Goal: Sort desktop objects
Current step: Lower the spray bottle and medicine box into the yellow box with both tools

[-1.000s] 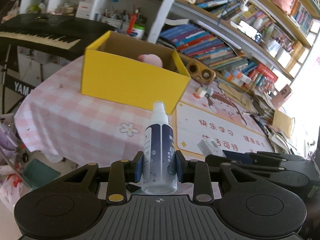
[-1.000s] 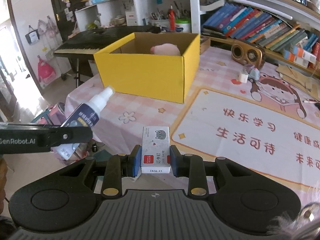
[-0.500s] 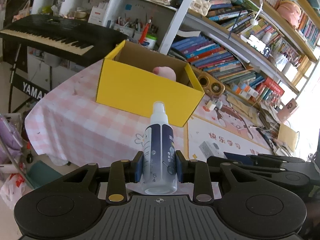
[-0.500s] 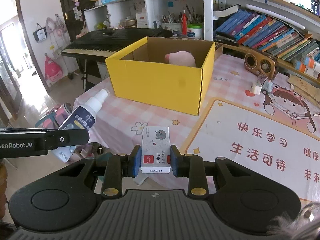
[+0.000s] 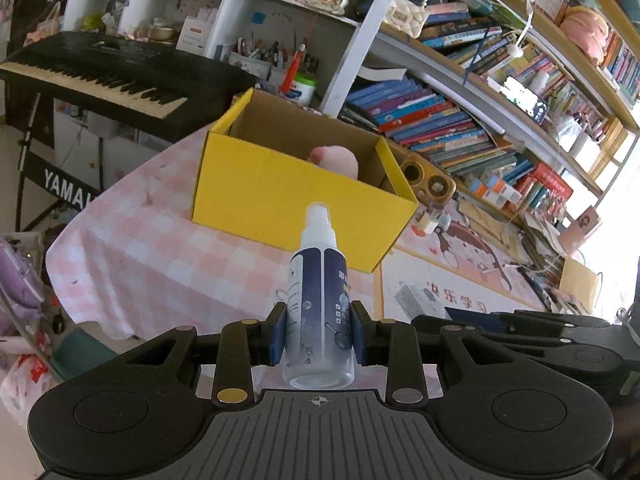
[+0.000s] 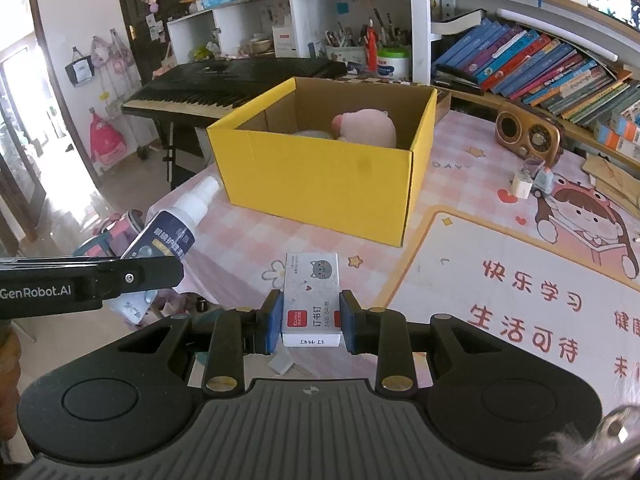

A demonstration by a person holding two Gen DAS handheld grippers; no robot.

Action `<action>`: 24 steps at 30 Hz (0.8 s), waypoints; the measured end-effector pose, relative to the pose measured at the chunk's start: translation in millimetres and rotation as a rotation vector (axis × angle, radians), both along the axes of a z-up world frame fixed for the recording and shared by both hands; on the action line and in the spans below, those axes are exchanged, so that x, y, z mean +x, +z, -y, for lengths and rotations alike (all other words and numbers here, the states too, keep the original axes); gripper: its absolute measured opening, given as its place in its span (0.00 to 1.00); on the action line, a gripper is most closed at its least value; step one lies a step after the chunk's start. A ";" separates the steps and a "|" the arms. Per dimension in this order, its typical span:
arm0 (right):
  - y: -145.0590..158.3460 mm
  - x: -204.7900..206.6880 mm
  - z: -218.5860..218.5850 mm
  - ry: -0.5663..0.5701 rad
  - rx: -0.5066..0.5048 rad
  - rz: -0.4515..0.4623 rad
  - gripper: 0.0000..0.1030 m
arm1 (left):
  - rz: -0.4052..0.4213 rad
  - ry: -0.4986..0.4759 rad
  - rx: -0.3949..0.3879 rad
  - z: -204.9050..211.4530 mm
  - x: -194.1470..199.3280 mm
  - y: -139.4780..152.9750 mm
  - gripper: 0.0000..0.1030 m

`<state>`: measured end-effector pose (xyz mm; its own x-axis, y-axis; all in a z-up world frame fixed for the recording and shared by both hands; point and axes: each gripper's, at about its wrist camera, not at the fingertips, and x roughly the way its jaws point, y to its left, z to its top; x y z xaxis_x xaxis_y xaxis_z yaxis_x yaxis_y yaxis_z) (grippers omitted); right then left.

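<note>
My left gripper point(image 5: 319, 334) is shut on a dark blue spray bottle point(image 5: 319, 300) with a white cap, held in the air near the table's front edge. The bottle also shows in the right wrist view point(image 6: 172, 236). My right gripper point(image 6: 311, 322) is shut on a small white staple box point(image 6: 311, 296) with a grey cat face on it. An open yellow cardboard box point(image 5: 296, 196) stands ahead on the pink checked tablecloth point(image 5: 160, 256); in the right wrist view point(image 6: 320, 176) it holds a pink plush toy point(image 6: 366, 126).
A children's desk mat point(image 6: 520, 280) with Chinese writing covers the table's right part. A brown retro speaker point(image 6: 528, 136) and small toys point(image 6: 532, 182) stand behind it. Bookshelves point(image 5: 460, 120) line the back. A black keyboard point(image 5: 100, 76) stands left of the table.
Both grippers have risen and drawn back from the yellow box with their objects held. The box looks lower and further away, and its inside shows more.
</note>
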<state>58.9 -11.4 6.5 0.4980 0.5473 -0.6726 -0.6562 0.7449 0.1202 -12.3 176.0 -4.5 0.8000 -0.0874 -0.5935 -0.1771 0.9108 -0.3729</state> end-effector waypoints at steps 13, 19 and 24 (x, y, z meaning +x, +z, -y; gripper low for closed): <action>21.1 52.5 -21.6 0.050 0.062 0.036 0.27 | 0.079 0.056 0.053 -13.0 50.2 28.2 0.30; 35.7 92.0 -31.4 0.070 0.095 0.076 0.27 | 0.114 0.086 0.100 -17.6 83.9 40.7 0.30; 41.5 127.3 -41.4 0.094 0.099 0.112 0.27 | 0.120 0.117 0.128 -24.3 117.7 46.8 0.30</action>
<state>186.2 30.0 48.0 0.5104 0.6559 -0.5561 -0.7357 0.6679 0.1126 105.4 200.2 42.3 0.8658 0.0804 -0.4939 -0.2459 0.9279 -0.2801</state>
